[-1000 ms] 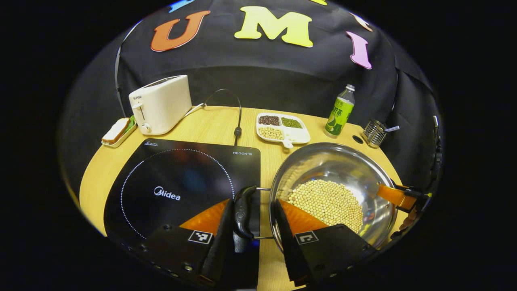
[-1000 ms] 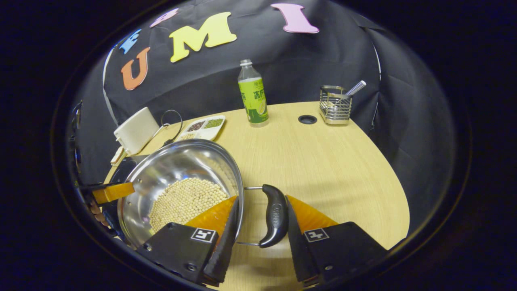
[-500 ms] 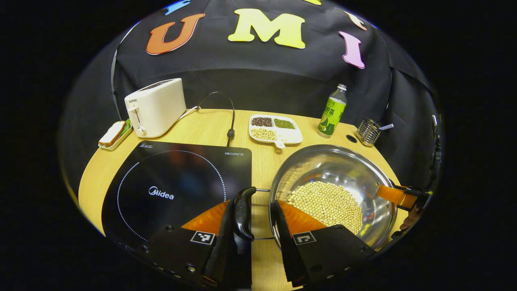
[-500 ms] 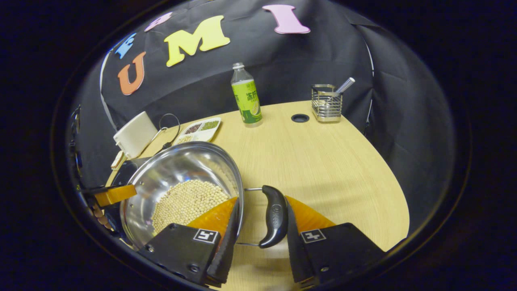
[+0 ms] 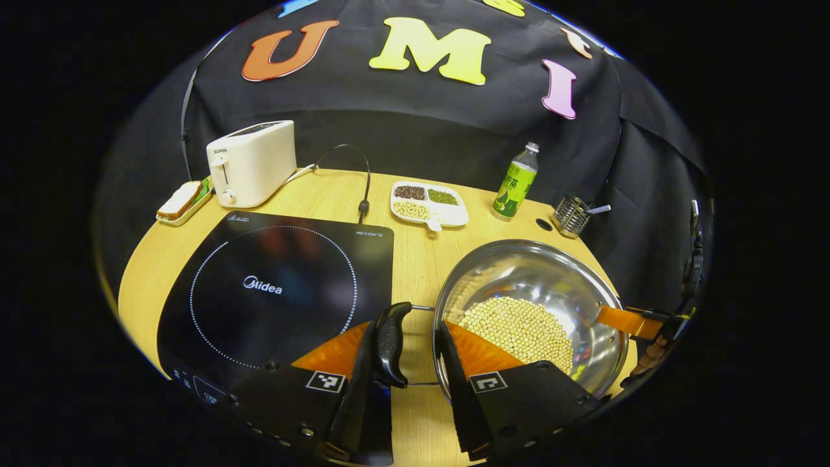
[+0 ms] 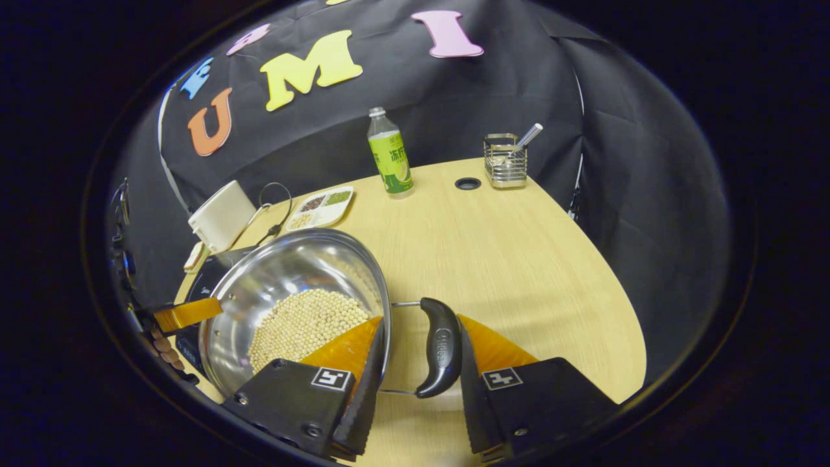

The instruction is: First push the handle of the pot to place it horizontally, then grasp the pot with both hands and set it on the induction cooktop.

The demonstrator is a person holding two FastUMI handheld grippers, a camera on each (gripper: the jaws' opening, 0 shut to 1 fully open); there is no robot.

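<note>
Wooden table bears induction cooktop; pot just beside it.

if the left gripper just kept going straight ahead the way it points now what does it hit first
Probably nothing soon: beyond the pot handle between the left gripper's fingers lies bare table, then the divided tray of beans. Depth is unclear.

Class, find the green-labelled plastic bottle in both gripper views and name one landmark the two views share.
Left gripper view: the green-labelled plastic bottle stands at the table's far edge, upper right, beyond the steel pot of yellow beans.
Right gripper view: it stands upper centre, left of the wire utensil holder.
Shared landmark: the white divided tray of beans.
</note>
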